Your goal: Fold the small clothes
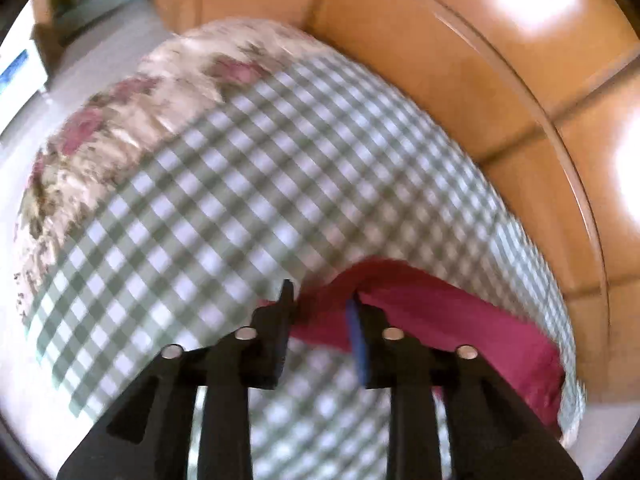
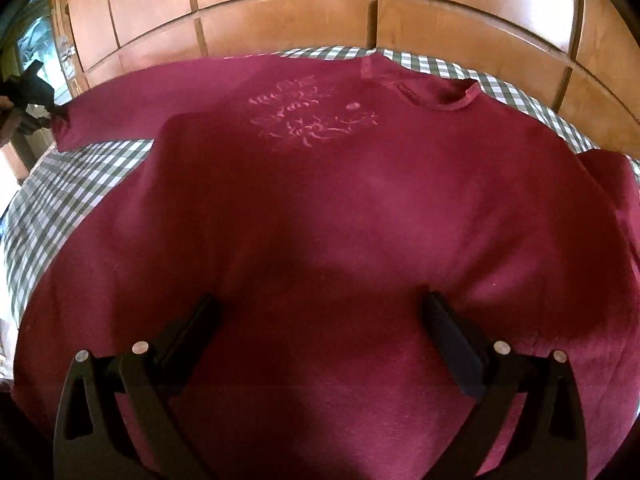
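Note:
A maroon sweatshirt (image 2: 320, 200) with a faded chest print lies flat on the green-checked bed cover (image 2: 80, 176), neck towards the far right. My right gripper (image 2: 320, 304) hovers open over its lower body, fingers wide apart and nothing between them. One sleeve (image 1: 440, 312) stretches out sideways. Its end lies between the fingers of my left gripper (image 1: 320, 304), whose jaws stand partly apart around the bunched cloth. In the right wrist view the left gripper (image 2: 54, 114) shows small at the far left, at the sleeve's tip.
A floral quilt (image 1: 120, 120) borders the checked cover (image 1: 240, 160) on the left. Orange wooden wardrobe panels (image 2: 280, 8) stand close behind the bed. Pale floor (image 1: 100, 60) and a doorway lie beyond the quilt.

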`<state>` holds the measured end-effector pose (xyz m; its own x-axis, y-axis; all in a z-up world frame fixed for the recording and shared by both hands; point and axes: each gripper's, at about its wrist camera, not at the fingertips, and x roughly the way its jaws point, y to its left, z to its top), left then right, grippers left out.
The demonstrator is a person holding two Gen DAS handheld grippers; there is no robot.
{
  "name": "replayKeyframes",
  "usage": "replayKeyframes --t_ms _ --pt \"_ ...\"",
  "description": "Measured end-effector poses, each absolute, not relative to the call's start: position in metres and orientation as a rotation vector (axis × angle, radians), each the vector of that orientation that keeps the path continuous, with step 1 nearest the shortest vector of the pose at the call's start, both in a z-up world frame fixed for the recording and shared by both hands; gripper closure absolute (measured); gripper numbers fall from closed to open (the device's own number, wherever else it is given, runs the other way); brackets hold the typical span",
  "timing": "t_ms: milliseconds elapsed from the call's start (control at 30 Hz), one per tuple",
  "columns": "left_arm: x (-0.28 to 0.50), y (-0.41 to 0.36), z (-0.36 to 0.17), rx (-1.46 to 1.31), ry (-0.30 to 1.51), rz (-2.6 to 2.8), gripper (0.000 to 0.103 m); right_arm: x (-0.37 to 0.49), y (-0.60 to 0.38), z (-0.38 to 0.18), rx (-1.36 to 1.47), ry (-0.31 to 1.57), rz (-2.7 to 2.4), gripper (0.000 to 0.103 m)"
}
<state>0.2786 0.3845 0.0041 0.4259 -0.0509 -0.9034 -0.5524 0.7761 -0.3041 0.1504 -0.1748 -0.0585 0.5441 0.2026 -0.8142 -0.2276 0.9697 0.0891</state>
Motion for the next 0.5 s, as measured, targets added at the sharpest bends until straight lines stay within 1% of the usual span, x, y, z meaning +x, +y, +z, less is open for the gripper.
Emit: replayKeyframes --t_ms 33,67,100,133,267,367,433,467,500 --pt "0.271 0.387 0.0 -0.634 1.08 0.367 0.066 0.151 -0.175 -0.059 -0.03 0.961 0.253 0.002" --pt "0.264 0.388 -0.004 -0.641 1.066 0.371 0.051 0.151 -0.175 -0.059 -0.031 0.961 0.251 0.002" --pt "0.257 0.39 -0.01 -0.654 1.05 0.369 0.044 0.15 -0.175 -0.058 -0.032 0.959 0.249 0.002" --pt "0.246 0.391 -0.016 -0.672 1.037 0.374 0.041 0.15 -0.175 -0.059 -0.034 0.956 0.247 0.002" --pt "0.227 0.396 -0.057 -0.786 1.017 0.348 0.041 0.149 -0.173 -0.059 -0.044 0.951 0.241 0.002" --pt "0.235 0.382 -0.062 -0.76 0.955 0.347 0.041 0.15 -0.172 -0.059 -0.047 0.951 0.239 0.002" --pt "0.249 0.375 -0.063 -0.79 0.917 0.298 0.041 0.15 -0.172 -0.059 -0.049 0.951 0.237 0.002" --pt "0.262 0.365 -0.062 -0.753 0.916 0.3 0.046 0.15 -0.172 -0.059 -0.05 0.951 0.237 0.002" --pt "0.269 0.359 -0.063 -0.713 0.925 0.315 0.058 0.15 -0.172 -0.059 -0.05 0.951 0.237 0.002"
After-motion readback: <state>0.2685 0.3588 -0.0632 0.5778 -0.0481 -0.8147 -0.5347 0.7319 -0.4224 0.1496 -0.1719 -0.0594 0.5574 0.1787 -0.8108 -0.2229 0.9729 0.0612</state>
